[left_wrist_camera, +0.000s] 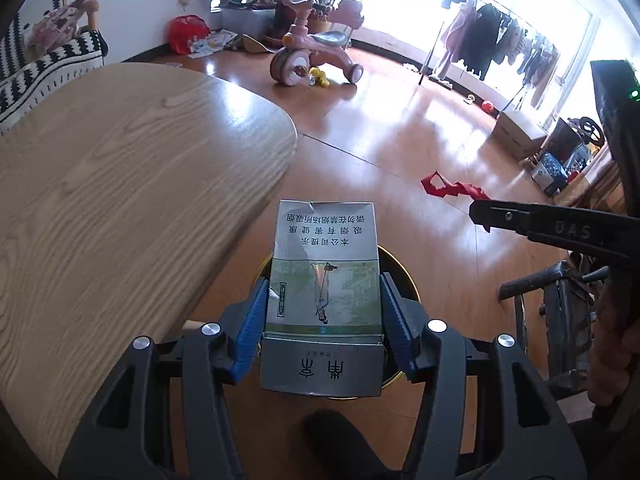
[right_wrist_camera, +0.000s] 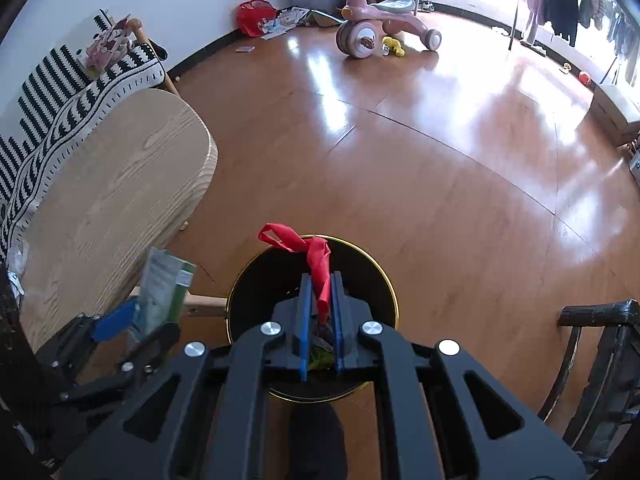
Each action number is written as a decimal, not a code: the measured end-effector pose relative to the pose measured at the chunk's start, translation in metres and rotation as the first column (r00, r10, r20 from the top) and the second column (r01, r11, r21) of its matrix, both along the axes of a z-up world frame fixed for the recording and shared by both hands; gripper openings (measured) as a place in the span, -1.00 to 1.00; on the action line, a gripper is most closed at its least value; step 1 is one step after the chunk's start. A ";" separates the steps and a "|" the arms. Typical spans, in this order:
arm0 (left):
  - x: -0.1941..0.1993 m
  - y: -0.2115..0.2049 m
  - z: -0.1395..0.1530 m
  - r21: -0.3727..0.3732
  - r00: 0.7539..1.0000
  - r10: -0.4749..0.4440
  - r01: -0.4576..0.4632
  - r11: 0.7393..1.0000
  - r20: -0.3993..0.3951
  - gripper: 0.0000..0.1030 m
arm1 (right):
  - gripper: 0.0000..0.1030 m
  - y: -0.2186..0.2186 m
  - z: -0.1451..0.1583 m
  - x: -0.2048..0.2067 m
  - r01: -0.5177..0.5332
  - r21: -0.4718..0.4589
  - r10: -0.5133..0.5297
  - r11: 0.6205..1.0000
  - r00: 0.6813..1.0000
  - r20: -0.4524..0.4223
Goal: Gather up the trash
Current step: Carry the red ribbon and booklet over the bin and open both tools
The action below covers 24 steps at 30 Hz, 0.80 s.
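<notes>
Wooden table [right_wrist_camera: 108, 184] stood left of black bin [right_wrist_camera: 256, 292]. Above bin: left gripper [left_wrist_camera: 324, 312] pinched cigarette pack [left_wrist_camera: 324, 280]; right gripper [right_wrist_camera: 320, 320] clamped red ribbon [right_wrist_camera: 316, 260]. Pink tricycle [right_wrist_camera: 380, 28] stood well beyond.

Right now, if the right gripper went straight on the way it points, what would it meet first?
Probably the black bin: the right gripper, shut on a red strip, points into its mouth, nothing between. Depth is unclear.

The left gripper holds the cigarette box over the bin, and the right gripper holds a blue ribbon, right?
Not quite. The ribbon in the right gripper is red, as the right wrist view shows; only the fingers are blue. The rest is right.
</notes>
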<state>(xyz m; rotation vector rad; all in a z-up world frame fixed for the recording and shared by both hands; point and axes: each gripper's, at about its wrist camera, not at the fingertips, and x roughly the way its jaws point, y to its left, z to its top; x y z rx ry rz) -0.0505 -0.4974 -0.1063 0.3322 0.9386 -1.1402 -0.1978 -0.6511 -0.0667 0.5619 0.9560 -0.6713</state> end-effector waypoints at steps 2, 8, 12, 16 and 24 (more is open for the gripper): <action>0.002 -0.001 -0.003 -0.003 1.000 -0.008 0.008 1.000 -0.015 0.05 | -0.82 0.001 0.002 0.002 -0.003 -0.011 0.003 1.000 1.000 -0.001; 0.001 -0.005 -0.006 -0.016 0.998 -0.026 0.025 1.000 -0.054 0.10 | -0.69 -0.003 0.001 -0.001 0.016 -0.010 -0.016 1.000 1.000 -0.005; 0.001 -0.004 -0.003 -0.037 0.998 -0.018 0.016 0.999 -0.067 0.51 | 0.45 -0.003 0.007 -0.005 0.043 -0.035 -0.043 0.998 0.999 0.022; 0.001 -0.002 0.004 -0.048 0.998 -0.008 0.005 0.999 -0.066 0.51 | 0.45 -0.002 0.011 -0.003 0.044 -0.038 -0.042 0.998 0.998 0.037; 0.036 0.053 0.047 -0.080 0.994 0.112 -0.112 0.990 -0.006 0.76 | 0.49 0.030 0.030 0.040 -0.043 -0.095 0.050 0.995 0.996 0.076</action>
